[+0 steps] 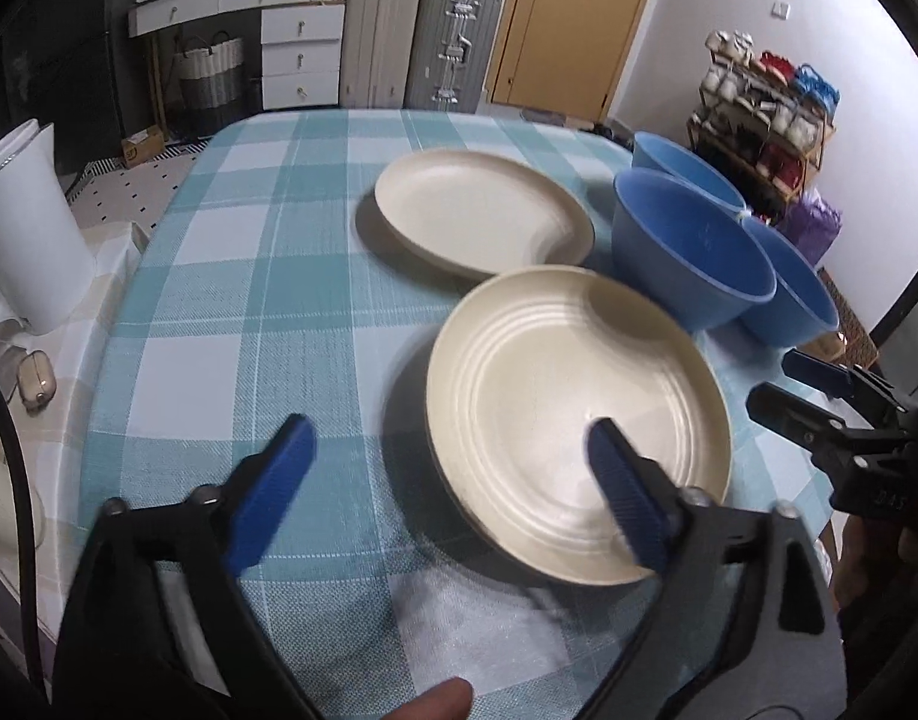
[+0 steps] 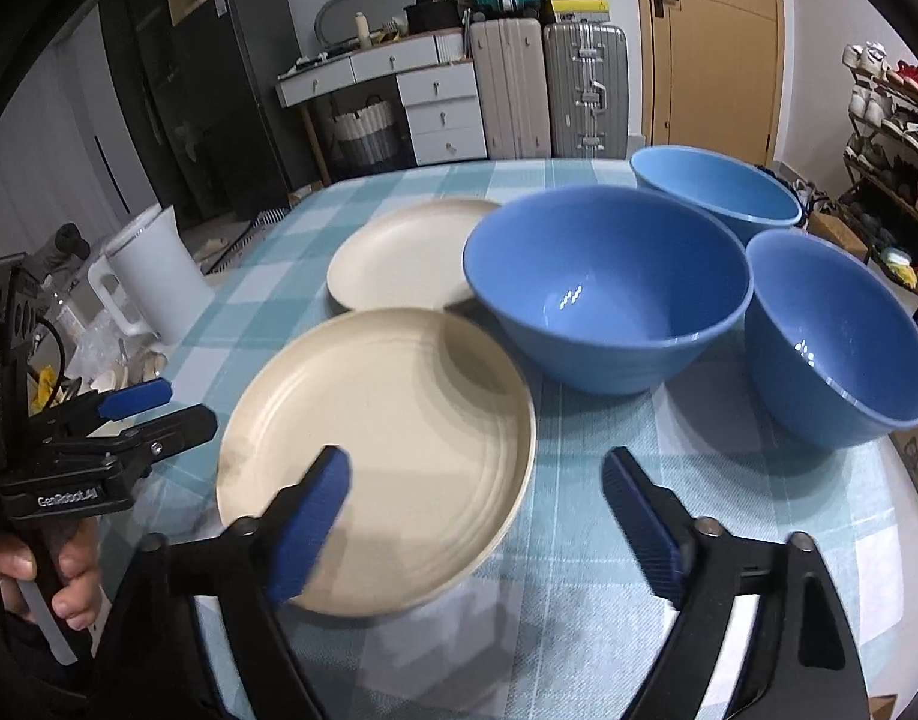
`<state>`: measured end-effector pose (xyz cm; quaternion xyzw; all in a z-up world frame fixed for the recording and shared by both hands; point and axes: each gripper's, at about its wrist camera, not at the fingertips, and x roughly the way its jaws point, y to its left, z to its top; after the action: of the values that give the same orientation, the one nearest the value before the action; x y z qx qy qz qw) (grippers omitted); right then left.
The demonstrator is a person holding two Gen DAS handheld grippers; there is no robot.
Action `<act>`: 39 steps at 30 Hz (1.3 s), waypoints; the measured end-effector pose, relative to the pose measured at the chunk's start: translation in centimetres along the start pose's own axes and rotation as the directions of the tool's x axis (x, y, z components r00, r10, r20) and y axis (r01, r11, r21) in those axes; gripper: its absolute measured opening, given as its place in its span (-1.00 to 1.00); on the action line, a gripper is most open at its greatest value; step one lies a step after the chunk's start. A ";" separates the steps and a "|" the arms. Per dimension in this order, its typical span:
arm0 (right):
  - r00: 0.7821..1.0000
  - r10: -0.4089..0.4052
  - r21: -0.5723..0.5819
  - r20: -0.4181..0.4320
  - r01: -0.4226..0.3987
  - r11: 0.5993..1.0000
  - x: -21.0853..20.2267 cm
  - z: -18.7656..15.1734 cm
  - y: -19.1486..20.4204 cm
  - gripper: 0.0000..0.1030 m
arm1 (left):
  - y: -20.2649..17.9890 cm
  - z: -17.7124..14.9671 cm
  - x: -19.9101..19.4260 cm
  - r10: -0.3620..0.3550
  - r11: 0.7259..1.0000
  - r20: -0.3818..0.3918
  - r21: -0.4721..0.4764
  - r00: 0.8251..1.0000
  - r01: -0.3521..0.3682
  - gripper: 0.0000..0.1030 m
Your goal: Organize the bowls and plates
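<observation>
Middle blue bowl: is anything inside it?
Nothing shows inside the middle blue bowl: only bare blue surface with small light glints. Its near inner wall is hidden by the rim, and so is the tablecloth beneath it.

The far plate (image 2: 399, 252) is being partly hidden behind the middle bowl (image 2: 609, 294). The kettle (image 1: 21, 228) is being cut off by the left wrist view's left edge.

We note both grippers share one build: left gripper (image 1: 450, 462) and right gripper (image 2: 477, 480) have black frames, silver screws, ribbed blue pads (image 1: 627, 498); white "GenRobot.AI" lettering.
</observation>
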<state>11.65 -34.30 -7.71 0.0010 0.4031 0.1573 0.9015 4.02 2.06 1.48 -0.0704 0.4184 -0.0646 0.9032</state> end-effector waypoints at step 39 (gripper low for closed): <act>0.985 0.080 -0.048 0.155 -0.074 0.996 -3.1 14.6 -2.3 0.98 | 2.2 10.1 -0.3 0.087 0.991 0.092 -0.113 0.992 -0.077 0.97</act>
<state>20.93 -35.54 4.12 0.0099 0.3274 0.1999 0.9235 11.67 5.04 7.79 -0.1052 0.3795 -0.0009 0.9192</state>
